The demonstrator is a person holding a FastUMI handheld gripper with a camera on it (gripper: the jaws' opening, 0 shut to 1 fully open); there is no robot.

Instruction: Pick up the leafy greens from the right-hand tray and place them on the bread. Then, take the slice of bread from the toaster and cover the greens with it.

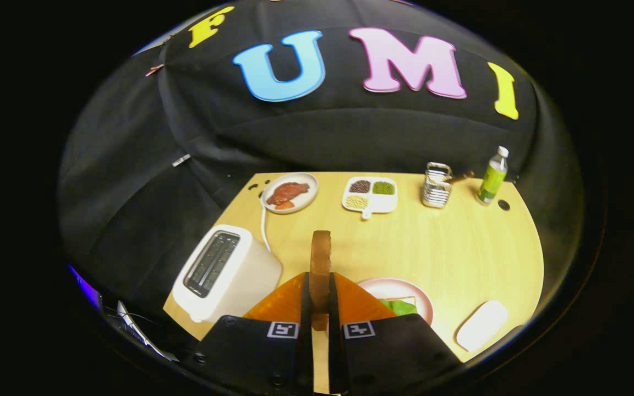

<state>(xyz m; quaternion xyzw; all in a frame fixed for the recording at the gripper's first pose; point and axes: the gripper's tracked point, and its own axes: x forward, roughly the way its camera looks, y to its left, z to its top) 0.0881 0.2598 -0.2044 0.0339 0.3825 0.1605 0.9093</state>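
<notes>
From the gripper view, I have the fingers (320, 308) closed tight on the slice of bread (320, 269), held upright on edge above the counter (449, 247). The toaster (223, 272) stands beside them with bare slots. The leafy greens (401, 307) already lie on the pink plate (399, 289), awaiting cover.

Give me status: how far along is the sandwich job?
Done: the leafy greens already lie on the pink plate, beside the claw. The bread beneath them is barely visible. In hand: the claw is shut on the bread slice, held upright on edge, clear of the toaster. Left: carry the slice to the plate and lay it over the greens.
</notes>
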